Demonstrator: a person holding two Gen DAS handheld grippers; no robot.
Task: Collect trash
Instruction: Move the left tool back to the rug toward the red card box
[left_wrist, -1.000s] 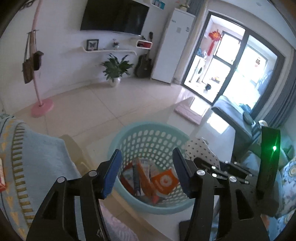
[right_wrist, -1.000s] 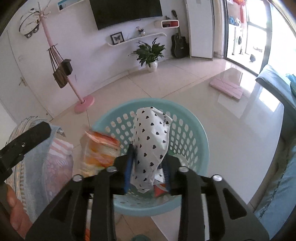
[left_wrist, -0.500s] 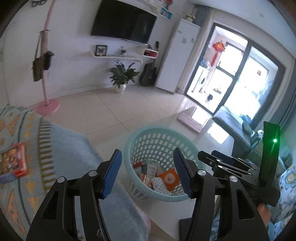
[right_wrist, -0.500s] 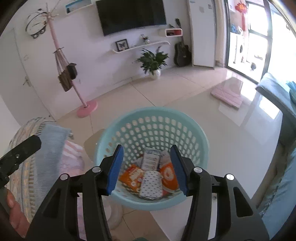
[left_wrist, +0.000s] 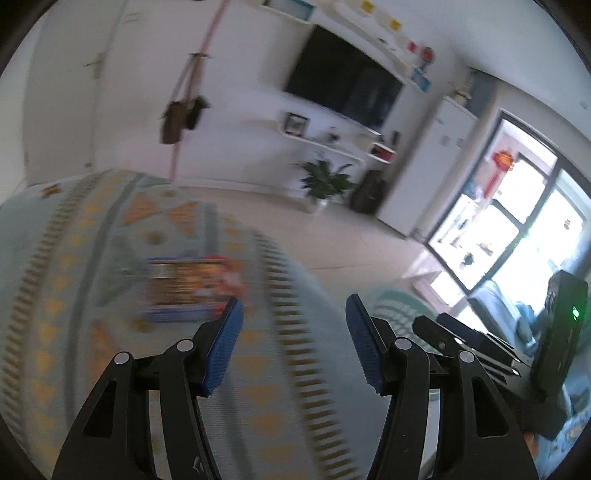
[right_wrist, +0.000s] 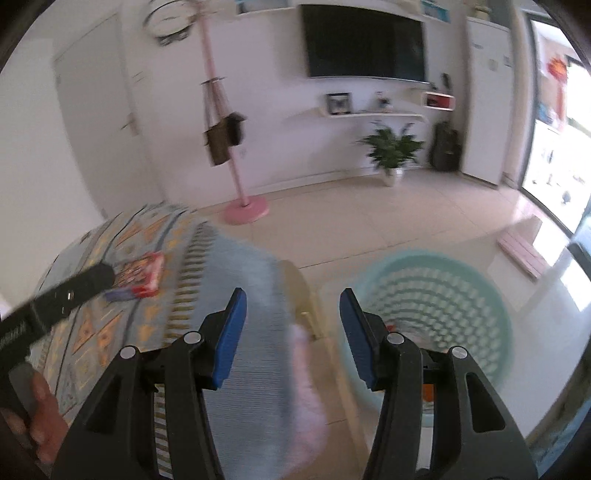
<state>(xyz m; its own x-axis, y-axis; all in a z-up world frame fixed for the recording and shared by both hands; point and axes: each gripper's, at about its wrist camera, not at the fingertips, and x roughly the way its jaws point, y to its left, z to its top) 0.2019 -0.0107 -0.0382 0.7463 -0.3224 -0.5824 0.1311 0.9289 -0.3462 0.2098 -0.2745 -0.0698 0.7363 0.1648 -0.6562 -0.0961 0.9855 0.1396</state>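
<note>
A red and orange snack packet (left_wrist: 188, 286) lies flat on a patterned blue cloth (left_wrist: 92, 258), blurred; it also shows in the right wrist view (right_wrist: 142, 275). My left gripper (left_wrist: 293, 341) is open and empty, just right of and nearer than the packet. My right gripper (right_wrist: 291, 332) is open and empty, over the cloth's edge. The teal basket (right_wrist: 439, 310) stands on the floor to its right, with wrappers barely visible inside. The basket's rim shows in the left wrist view (left_wrist: 395, 306).
The other gripper's black body (right_wrist: 55, 299) crosses the left of the right wrist view, near the packet. A pink coat stand (right_wrist: 245, 206), a potted plant (right_wrist: 391, 151) and a pink mat (right_wrist: 522, 254) stand on the tiled floor beyond.
The right gripper opened and dropped the heart-patterned packet into the basket. Both grippers then swung left, from over the basket to the cloth with the snack packet.
</note>
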